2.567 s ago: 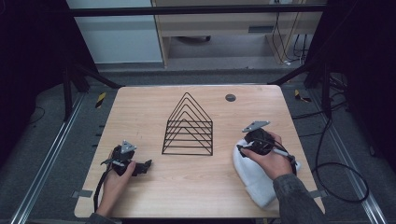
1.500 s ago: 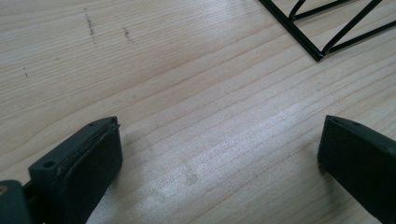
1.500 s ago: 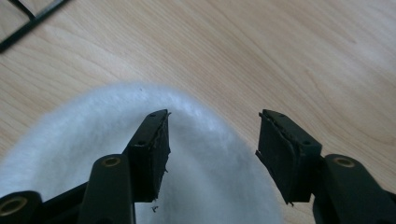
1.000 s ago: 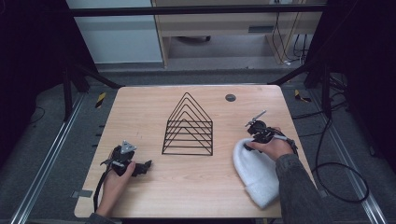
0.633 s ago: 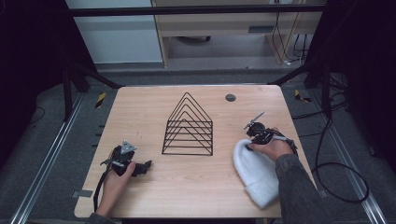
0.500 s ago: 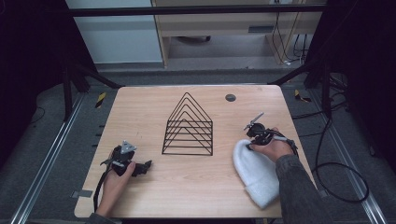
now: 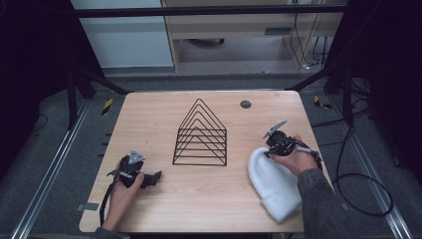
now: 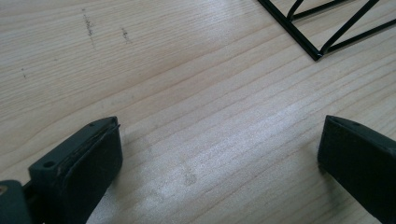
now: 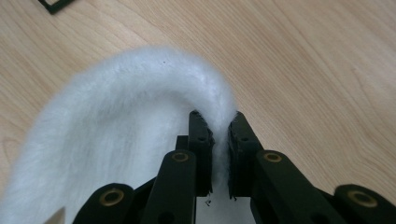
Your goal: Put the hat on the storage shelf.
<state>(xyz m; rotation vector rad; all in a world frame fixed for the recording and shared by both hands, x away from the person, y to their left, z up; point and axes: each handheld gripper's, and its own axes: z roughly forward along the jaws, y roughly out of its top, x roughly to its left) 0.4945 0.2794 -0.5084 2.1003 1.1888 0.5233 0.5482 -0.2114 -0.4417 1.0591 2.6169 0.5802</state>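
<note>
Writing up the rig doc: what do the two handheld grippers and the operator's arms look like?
Both are black two-jaw units. The left gripper has blocky black pads, a grey three-cornered plate on top and a black cable trailing toward the table edge. The right gripper has the same grey plate, brass-coloured pivot pins on its jaw links and a black cable. The right arm wears a dark grey sleeve.

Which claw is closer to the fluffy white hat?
Right. The right claw is clamped on the white hat's edge; the left claw rests across the table, past the wire rack.
</note>
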